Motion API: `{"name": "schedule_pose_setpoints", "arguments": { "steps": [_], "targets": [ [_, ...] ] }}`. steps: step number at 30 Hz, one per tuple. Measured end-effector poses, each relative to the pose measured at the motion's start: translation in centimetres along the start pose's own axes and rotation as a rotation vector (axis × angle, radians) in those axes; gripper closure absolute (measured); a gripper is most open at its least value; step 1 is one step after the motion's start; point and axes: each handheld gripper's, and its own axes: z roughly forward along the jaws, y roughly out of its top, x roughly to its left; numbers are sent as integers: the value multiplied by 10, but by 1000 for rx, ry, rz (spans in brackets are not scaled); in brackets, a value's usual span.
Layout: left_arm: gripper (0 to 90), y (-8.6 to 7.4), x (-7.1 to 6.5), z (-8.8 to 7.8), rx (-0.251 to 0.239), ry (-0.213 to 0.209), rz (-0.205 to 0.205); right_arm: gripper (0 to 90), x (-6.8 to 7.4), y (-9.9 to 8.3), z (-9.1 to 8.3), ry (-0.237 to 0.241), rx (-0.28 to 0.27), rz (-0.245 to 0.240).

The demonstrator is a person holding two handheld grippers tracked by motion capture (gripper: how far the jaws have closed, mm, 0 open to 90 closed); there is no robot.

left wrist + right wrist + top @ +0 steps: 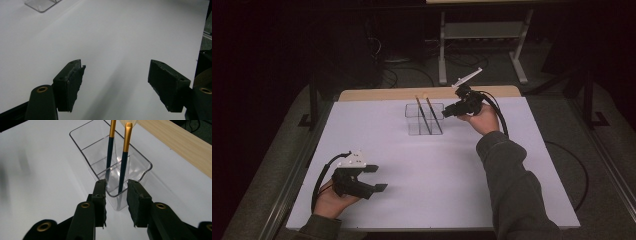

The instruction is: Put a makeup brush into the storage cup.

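Note:
A clear divided container [412, 125] stands on the white table at the back middle. Two dark-handled brushes with gold ferrules lean upright in it, the left brush [422, 114] and the right brush [433, 114]. My right gripper [444, 114] hovers just right of the container, pointing at it. In the right gripper view the container [82, 145] lies straight ahead with one brush [109, 150] and the other brush [124, 157] inside; my right gripper [117, 182] stands a little open, its pads touching nothing. My left gripper [379, 178] rests low at the front left, wide open and empty [115, 75].
A wooden strip [377, 93] runs along the table's far edge. A corner of the container [41, 3] appears far off in the left gripper view. Beyond the table stand a metal frame's legs [443, 50] and cables on a dark floor.

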Motion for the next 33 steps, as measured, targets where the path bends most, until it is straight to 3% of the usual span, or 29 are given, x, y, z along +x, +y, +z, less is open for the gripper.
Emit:
{"name": "schedule_pose_setpoints", "arguments": {
  "steps": [3, 4, 10, 15, 17, 33],
  "targets": [
    [266, 1, 0, -1, -4, -2, -1, 649, 0, -5, -4, 1, -14, -4],
    [266, 1, 0, 0, -4, -3, 6, 645, 2, -5, -5, 10, -15, 25],
    [267, 1, -2, 1, -9, -5, -5, 632, 7, -12, -9, 9, -20, 21],
    [266, 1, 0, 0, 3, 2, 9, 608, 8, -17, -12, 9, -19, 19],
    [264, 0, 0, 0, 1, 1, 1, 601, 8, -19, -14, 11, -43, 12],
    [253, -1, 2, -1, -4, 10, -14, 530, 18, -42, -28, 15, -78, 22]
  ]
}}
